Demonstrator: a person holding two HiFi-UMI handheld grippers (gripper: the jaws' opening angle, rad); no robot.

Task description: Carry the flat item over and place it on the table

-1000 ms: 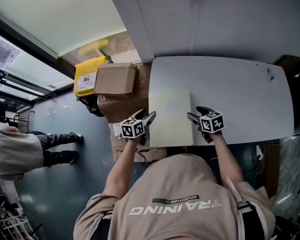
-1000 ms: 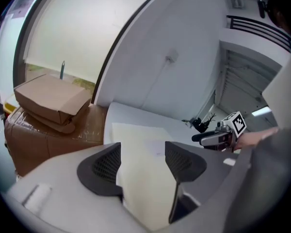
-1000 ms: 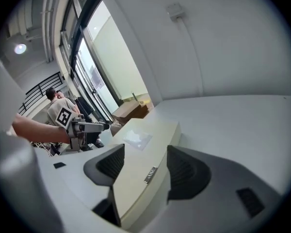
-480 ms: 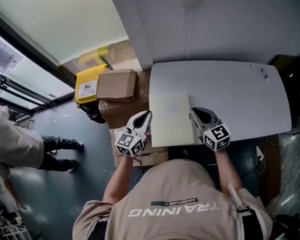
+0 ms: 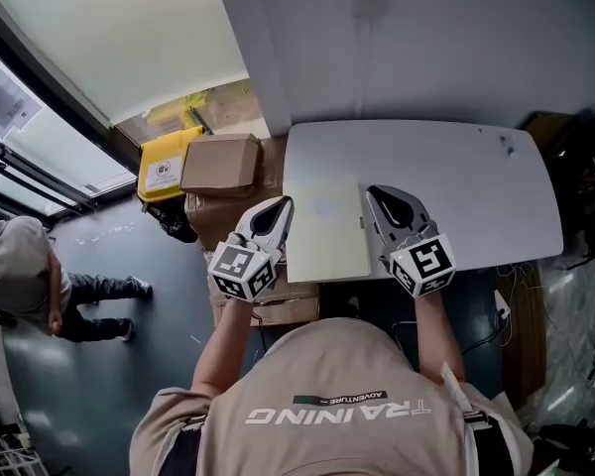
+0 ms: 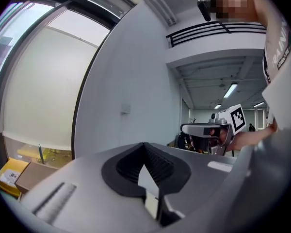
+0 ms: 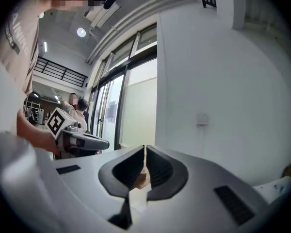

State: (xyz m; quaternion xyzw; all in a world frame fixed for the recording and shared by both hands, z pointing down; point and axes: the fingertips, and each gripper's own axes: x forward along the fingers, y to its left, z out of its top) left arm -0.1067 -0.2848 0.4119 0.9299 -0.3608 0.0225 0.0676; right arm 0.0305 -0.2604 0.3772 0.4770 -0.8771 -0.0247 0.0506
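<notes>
A pale flat item (image 5: pixel 327 228) is seen lying on the white tabletop (image 5: pixel 466 191), at its near left corner. It is flanked by the left hand-held gripper (image 5: pixel 278 208) and the right hand-held gripper (image 5: pixel 377 198), each held just beside it with jaws closed together and nothing gripped. A cardboard box (image 5: pixel 220 164) and a yellow container (image 5: pixel 164 170) are stacked left of the tabletop, and another person (image 5: pixel 20 276) is seen on the dark floor (image 5: pixel 109 365)

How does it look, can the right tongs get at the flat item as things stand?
Probably yes. The flat item lies on the table right beside the right tongs, nothing between them; the tongs are shut, so they'd need to open first.
</notes>
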